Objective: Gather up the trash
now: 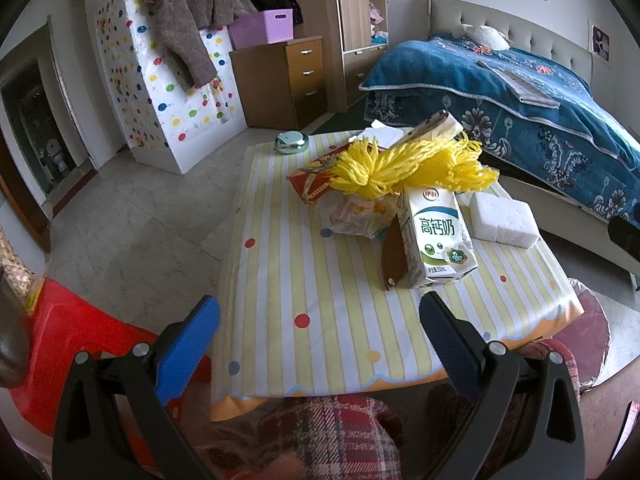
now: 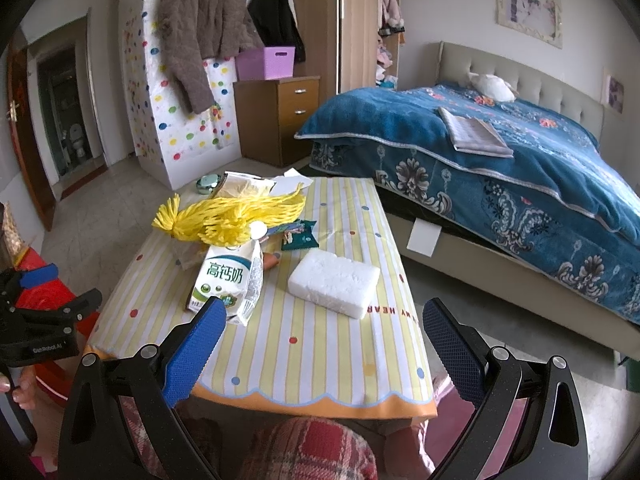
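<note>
Bedroom: bed with blue floral blanket (image 2: 500,168) on the right, wooden drawer unit (image 2: 280,120) and a dotted white cabinet (image 1: 160,92) at the back. Low worktop (image 2: 320,340) in a yellow-striped dotted cloth sits in front of both grippers.

Trash is clustered mid-worktop:
- milk carton (image 1: 436,236), lying tilted, top end tucked under the yellow pile
- yellow foam fruit netting (image 1: 400,168) heaped on top, hiding most of what's below
- crumpled clear plastic bag (image 1: 352,216) under the netting, contents unreadable
- red printed packet (image 1: 316,180), partly buried
- white foam block (image 2: 334,282) just beside the carton, apart from the pile
- dark green wrapper (image 2: 300,238) behind the carton, seen only in the right wrist view
- brown flat item (image 1: 394,252) leaning against the carton; can't identify it

Round teal tin (image 1: 291,142) at the far edge, plus paper scraps (image 2: 288,182) half hidden by the netting.

Left gripper (image 1: 320,312): fingers spread wide, holding nothing, short of the carton. Right gripper (image 2: 324,316): fingers spread, empty; left fingertip overlaps the carton in view, contact unclear.

Red plastic stool (image 1: 80,344) left of the worktop, cut off.
</note>
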{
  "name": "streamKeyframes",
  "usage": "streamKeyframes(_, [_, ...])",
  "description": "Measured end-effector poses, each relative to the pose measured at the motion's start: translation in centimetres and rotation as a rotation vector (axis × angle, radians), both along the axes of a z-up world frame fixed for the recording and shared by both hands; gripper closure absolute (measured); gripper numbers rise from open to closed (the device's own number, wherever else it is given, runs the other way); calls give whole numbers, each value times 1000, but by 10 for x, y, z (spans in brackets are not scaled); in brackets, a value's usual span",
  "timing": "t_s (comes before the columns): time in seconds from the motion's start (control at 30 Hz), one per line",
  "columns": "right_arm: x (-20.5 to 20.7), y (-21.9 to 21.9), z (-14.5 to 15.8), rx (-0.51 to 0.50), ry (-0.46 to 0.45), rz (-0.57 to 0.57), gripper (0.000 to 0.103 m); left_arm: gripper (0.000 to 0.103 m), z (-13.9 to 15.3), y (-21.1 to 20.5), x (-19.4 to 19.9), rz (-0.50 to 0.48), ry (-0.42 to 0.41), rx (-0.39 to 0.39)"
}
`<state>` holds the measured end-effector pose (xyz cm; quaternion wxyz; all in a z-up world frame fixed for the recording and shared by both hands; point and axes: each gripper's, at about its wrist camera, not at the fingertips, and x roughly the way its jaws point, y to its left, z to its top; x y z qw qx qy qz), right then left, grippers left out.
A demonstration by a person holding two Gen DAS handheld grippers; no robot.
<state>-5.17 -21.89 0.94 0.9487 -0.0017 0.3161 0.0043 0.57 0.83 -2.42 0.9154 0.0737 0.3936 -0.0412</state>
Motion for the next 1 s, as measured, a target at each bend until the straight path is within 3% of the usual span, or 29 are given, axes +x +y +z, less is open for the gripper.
streamKeyframes(0.23, [14,-14,-22,57,-12,-8,5,6,-20,-18,19,-43,25,-16])
streamKeyframes(0.47, [41,-21,-46,-50,65,-106,5,6,-41,-56,38,-110,28,-25])
streamKeyframes(0.8, [53,-54,-63,-14,44,-161,12,6,-78,-107,62,-148,53,5])
streamKeyframes(0.87, [53,-63,-65,25,37,-167,23,6,-85,-111,70,-134,71,15])
streamKeyframes(0.9, [55,-66,-65,35,36,-170,38,6,-88,-112,74,-123,79,17])
streamKeyframes(1.0, [58,-75,-69,69,49,-183,40,6,-92,-111,83,-90,81,1])
